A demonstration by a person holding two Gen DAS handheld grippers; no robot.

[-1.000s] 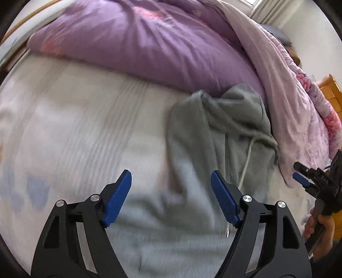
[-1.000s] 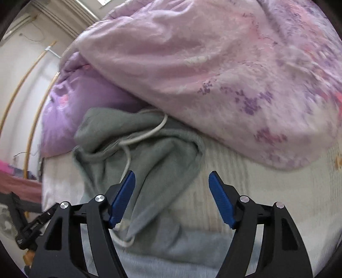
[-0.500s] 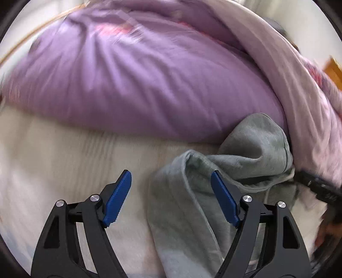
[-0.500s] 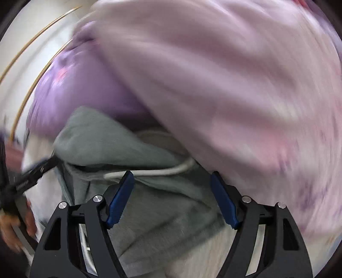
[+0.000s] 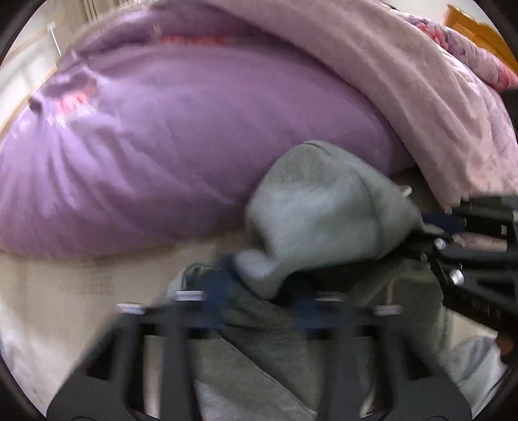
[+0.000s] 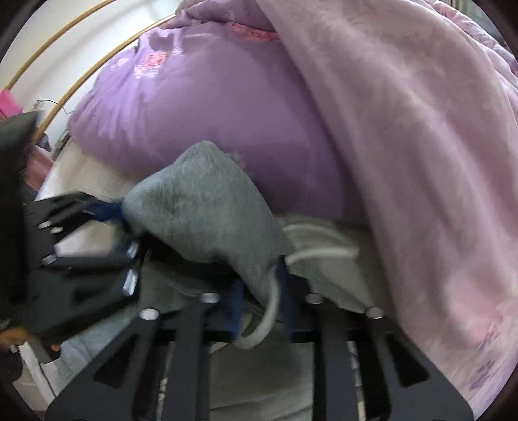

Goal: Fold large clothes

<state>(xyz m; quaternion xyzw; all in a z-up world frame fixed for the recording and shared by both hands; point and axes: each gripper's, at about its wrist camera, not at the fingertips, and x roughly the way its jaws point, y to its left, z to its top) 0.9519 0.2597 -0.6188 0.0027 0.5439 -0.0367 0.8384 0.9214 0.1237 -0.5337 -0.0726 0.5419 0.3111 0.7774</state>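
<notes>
A grey hoodie (image 5: 323, 207) lies on the bed, its hood bunched up against the purple duvet. My left gripper (image 5: 262, 291) is shut on the left edge of the hood; the view is blurred. My right gripper (image 6: 262, 301) is shut on the hood's right edge, with the white drawstring (image 6: 268, 311) running between its blue pads. The hood (image 6: 207, 210) is lifted between both grippers. The right gripper shows in the left wrist view (image 5: 433, 226), and the left gripper shows in the right wrist view (image 6: 106, 210).
A bulky purple duvet (image 5: 181, 145) lies right behind the hood. A pink floral blanket (image 6: 421, 145) is draped over it to the right. The pale bed sheet (image 5: 64, 285) lies to the left. A wooden headboard (image 5: 479, 29) is at far right.
Both grippers moved forward to the hood and closed on its two edges. The hood now stands bunched and raised between them. The jaws were wide open before.
</notes>
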